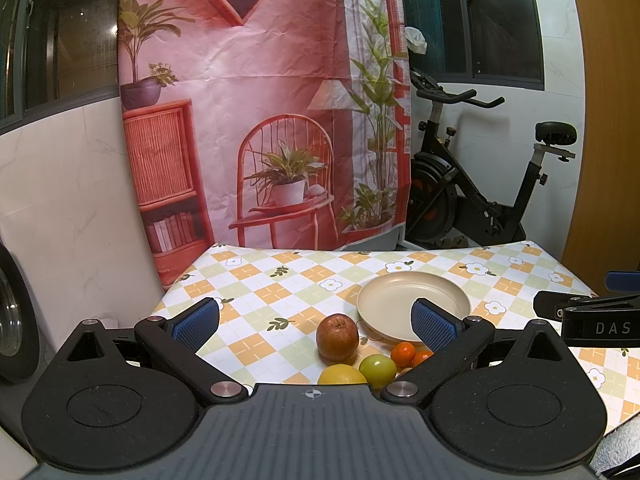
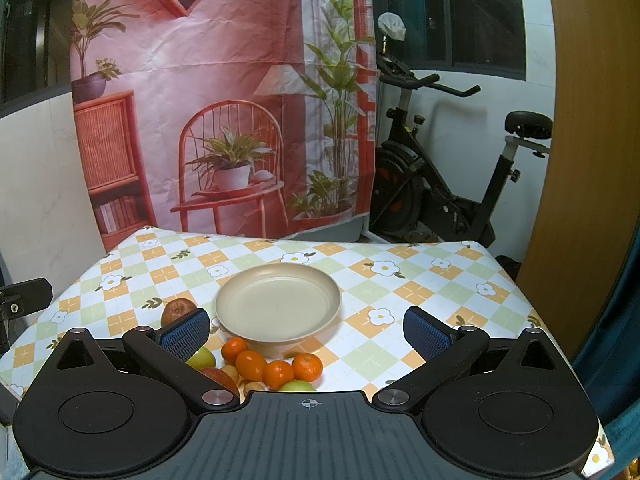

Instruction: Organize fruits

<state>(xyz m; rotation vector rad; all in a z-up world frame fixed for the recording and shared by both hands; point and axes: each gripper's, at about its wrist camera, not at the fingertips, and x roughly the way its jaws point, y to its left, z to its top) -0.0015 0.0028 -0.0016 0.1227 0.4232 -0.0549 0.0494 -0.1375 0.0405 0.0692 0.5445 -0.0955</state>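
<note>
A beige plate point(image 1: 400, 300) point(image 2: 278, 304) stands empty on the checked tablecloth. In front of it lies a loose pile of fruit: a red apple point(image 1: 337, 337) point(image 2: 178, 309), a green apple point(image 1: 377, 369) point(image 2: 201, 358), a lemon point(image 1: 341, 375), several mandarins point(image 2: 307, 367) point(image 1: 403, 353), and a second green apple point(image 2: 297, 387). My left gripper point(image 1: 314, 322) is open and empty, above the fruit. My right gripper point(image 2: 306, 330) is open and empty, above the mandarins and the plate's near rim.
The table point(image 2: 420, 280) carries a flowered orange-and-green checked cloth. A printed pink backdrop point(image 2: 224, 100) hangs behind it. An exercise bike point(image 2: 448, 168) stands at the back right. The right gripper's body point(image 1: 588, 316) shows at the right edge of the left wrist view.
</note>
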